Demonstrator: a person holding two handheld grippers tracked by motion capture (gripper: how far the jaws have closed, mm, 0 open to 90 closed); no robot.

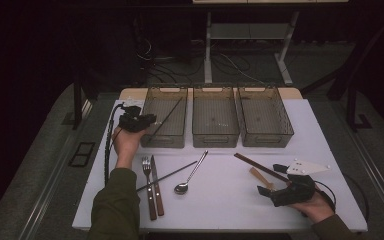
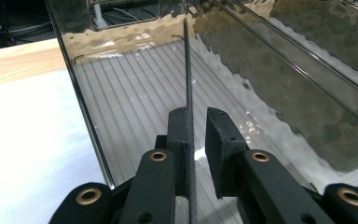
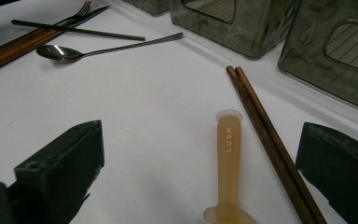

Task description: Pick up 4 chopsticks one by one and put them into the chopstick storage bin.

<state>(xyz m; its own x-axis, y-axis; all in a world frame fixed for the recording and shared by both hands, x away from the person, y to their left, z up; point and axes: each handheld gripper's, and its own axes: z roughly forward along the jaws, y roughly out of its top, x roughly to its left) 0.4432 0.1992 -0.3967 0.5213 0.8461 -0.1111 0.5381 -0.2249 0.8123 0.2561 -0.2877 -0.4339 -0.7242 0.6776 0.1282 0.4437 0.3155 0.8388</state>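
My left gripper [image 1: 151, 120] hovers at the near left corner of the left smoky bin [image 1: 179, 91]. A thin black chopstick [image 2: 187, 70] runs between its jaws and slants down into that bin. It leans on the left pad [image 2: 179, 135], with a gap to the right one, so the left gripper [image 2: 196, 114] is open. My right gripper [image 1: 272, 179] rests low at the table's front right, jaws wide open. A tan plastic utensil handle [image 3: 228, 140] and a pair of brown wooden chopsticks [image 3: 261, 126] lie on the table between the jaws of the right gripper [image 3: 203, 134], untouched.
Two more smoky bins [image 1: 215, 116] [image 1: 280, 112] stand in a row to the right of the first. On the white table lie a fork [image 1: 147, 167], a knife [image 1: 156, 187], a second black chopstick [image 1: 167, 175] and a spoon [image 1: 190, 175].
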